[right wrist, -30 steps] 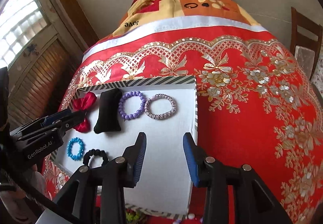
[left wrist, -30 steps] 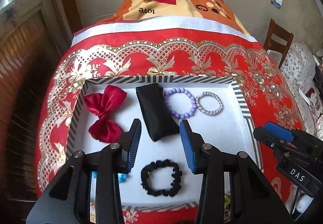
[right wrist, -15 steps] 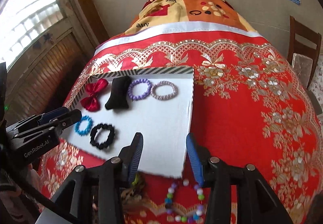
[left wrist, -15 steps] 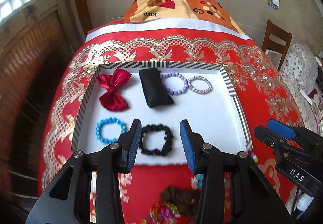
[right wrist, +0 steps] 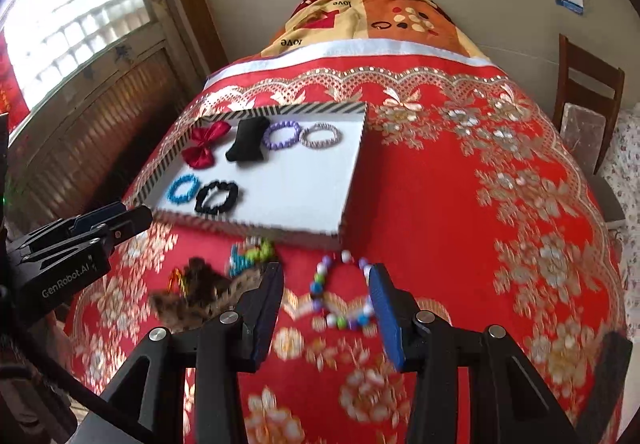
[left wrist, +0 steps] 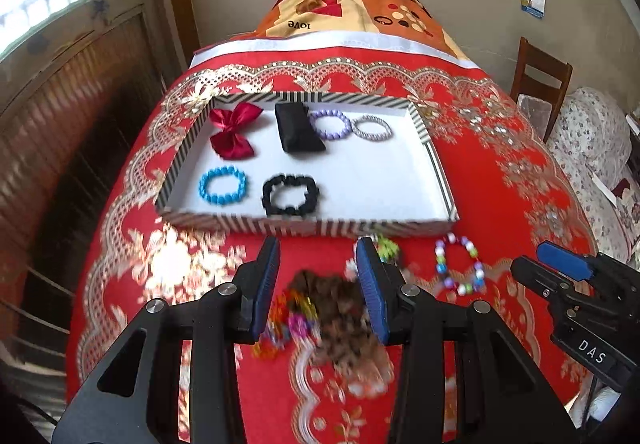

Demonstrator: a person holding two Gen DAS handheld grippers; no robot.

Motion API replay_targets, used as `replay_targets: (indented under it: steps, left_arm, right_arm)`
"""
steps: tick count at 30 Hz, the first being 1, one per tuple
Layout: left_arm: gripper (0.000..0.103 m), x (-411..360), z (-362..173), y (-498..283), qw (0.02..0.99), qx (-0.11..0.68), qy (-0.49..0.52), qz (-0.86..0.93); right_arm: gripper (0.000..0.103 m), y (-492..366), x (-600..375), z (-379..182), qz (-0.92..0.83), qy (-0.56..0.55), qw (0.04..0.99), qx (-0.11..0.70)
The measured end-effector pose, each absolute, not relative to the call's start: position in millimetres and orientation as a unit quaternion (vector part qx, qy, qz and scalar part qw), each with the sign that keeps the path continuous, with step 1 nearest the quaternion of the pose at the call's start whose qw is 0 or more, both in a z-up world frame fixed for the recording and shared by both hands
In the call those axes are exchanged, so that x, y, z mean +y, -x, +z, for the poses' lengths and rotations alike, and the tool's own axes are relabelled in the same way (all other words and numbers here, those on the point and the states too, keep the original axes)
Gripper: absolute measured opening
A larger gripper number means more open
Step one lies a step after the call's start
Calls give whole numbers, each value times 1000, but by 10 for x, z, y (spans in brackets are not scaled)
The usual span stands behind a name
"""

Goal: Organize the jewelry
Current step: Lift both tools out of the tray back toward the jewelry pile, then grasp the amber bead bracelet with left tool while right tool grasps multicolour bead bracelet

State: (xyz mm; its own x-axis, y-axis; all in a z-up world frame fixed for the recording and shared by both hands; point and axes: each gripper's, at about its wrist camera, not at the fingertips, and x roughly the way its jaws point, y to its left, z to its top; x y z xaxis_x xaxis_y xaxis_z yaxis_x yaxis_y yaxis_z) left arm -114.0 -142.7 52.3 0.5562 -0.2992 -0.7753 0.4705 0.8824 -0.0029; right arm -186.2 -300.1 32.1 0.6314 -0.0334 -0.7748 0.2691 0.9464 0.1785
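A tray (left wrist: 436,167) lies on the bedspread (left wrist: 500,179). In the tray's far row, left to right: a bow (left wrist: 232,131), a pouch (left wrist: 298,133), a beaded bracelet (left wrist: 330,125) touching a braided bracelet (left wrist: 373,128). In its near row: a second beaded bracelet (left wrist: 222,185) at left, a scrunchie (left wrist: 290,195) just right of it. Outside the tray, before its near wall, lie a fabric scrunchie (left wrist: 344,320), small clips (left wrist: 286,318) left of it, and a mixed-bead bracelet (left wrist: 460,270) to the right. A chair (left wrist: 540,83) stands right of the bed.
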Motion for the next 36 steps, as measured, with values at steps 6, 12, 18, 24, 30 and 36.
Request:
replay_targets:
  steps: [6, 12, 18, 24, 30, 36]
  left_arm:
    - [39, -1354, 494, 1418, 876, 420, -103, -213]
    - [39, -1299, 480, 1603, 877, 421, -102, -208]
    - [39, -1267, 457, 1752, 876, 423, -101, -206]
    - [39, -1203, 430, 1851, 876, 427, -99, -202]
    - [39, -1039, 375, 1909, 874, 436, -90, -193]
    - [39, -704, 224, 1851, 862, 463, -52, -199]
  right_arm:
    - [42, 2143, -2938, 260, -82, -138, 889, 430]
    - [43, 2330, -2918, 224, -83, -139, 887, 433]
    - [43, 2470, -2891, 195, -82, -137, 884, 439]
    - [43, 2559, -2867, 187, -79, -134, 884, 441]
    - [43, 2584, -2831, 166, -73, -129, 883, 446]
    - [44, 2564, -2813, 88, -69, -130, 879, 454]
